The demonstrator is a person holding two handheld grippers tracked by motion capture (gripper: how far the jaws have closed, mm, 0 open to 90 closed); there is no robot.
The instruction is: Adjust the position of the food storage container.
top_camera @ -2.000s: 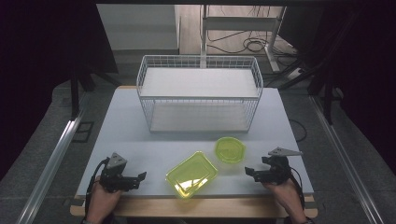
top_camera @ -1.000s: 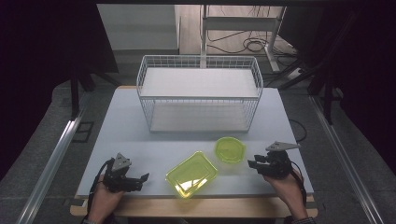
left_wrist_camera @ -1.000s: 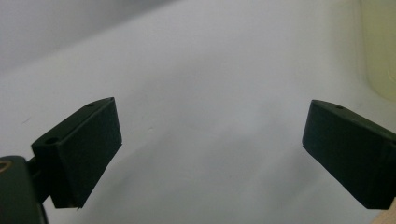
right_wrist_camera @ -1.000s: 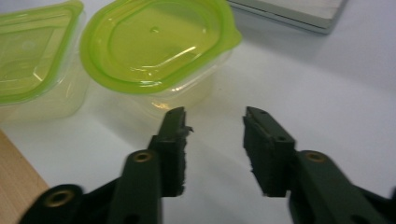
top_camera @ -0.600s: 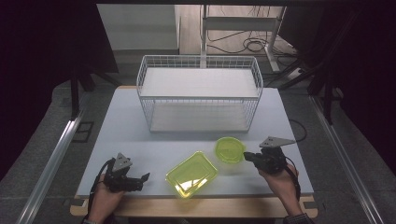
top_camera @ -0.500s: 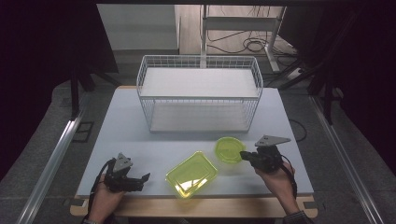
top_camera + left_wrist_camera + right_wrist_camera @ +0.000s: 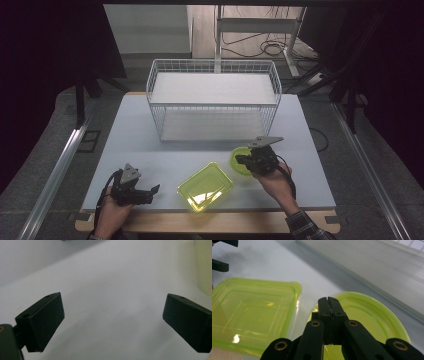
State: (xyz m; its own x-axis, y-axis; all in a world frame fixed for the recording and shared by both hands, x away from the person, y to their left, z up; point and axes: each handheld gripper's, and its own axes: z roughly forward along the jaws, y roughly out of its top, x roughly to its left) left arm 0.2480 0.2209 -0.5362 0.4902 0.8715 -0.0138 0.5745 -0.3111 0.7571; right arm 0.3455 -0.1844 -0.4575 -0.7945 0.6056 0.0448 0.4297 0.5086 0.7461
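My right claw (image 7: 244, 160) has slid over the round bowl (image 7: 372, 315), jaws just closed empty; left claw (image 7: 150, 192) gapes.

From above, the right tool (image 7: 246, 161) and the hand behind it cover the near right part of the round green lid (image 7: 239, 161), so whether its closed jaws pinch the rim cannot be told. In the right tool's own view its black linkage hides the lid's near edge (image 7: 372, 317), and the square green container (image 7: 249, 312) is cut off at the left and bottom. In the left tool's view a pale, blurred wall (image 7: 203, 267) is clipped by the right edge, too little to name. The desk's (image 7: 150, 150) near corners lie behind both forearms. The wire basket's (image 7: 214, 100) far side blurs into the dark floor.
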